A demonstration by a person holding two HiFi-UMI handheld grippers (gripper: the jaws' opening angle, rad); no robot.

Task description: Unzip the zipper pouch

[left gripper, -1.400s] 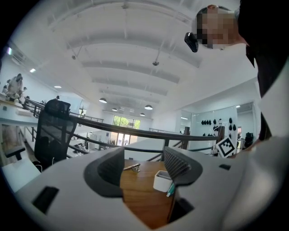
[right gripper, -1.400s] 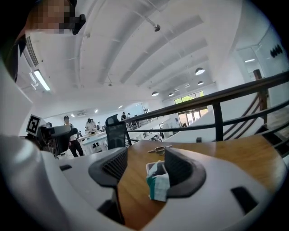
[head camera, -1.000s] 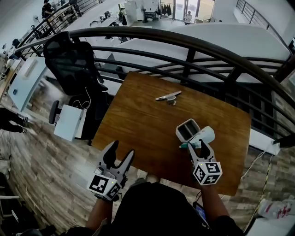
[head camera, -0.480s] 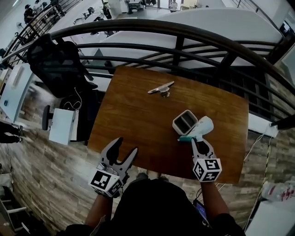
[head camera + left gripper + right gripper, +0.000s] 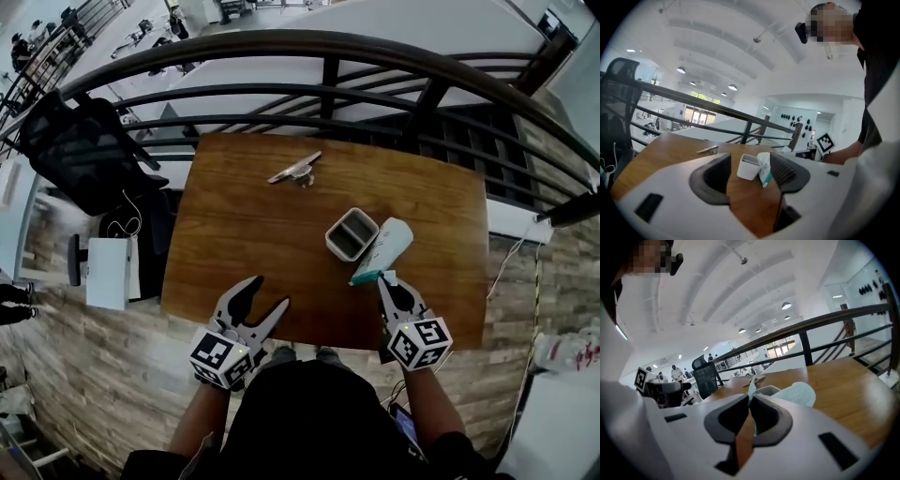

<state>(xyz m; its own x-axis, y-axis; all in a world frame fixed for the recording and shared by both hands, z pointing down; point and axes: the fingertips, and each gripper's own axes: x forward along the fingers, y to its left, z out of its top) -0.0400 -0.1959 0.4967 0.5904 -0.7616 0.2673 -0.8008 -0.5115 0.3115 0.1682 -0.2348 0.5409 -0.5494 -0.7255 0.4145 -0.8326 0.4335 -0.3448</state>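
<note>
The pale mint zipper pouch (image 5: 384,247) lies on the wooden table (image 5: 244,225), leaning against a small white box (image 5: 352,233). Its teal-edged near end points at me. My right gripper (image 5: 386,283) is at that end, jaws closing, and they pinch a thin pale tab of the pouch (image 5: 799,392) between the tips (image 5: 751,401). My left gripper (image 5: 263,296) hovers open over the table's near edge, apart from the pouch, with nothing between its fingers. Through its jaws, in the left gripper view, I see the box (image 5: 749,166) and the pouch (image 5: 764,169) further off.
A small metal clip-like object (image 5: 294,170) lies near the table's far edge. A dark curved railing (image 5: 328,42) runs behind the table. An office chair (image 5: 80,155) stands to the left on the wood floor.
The right gripper's jaws have closed from wide open onto the pouch's near end. The left gripper has stayed open at the table's near edge. The head view has shifted.
</note>
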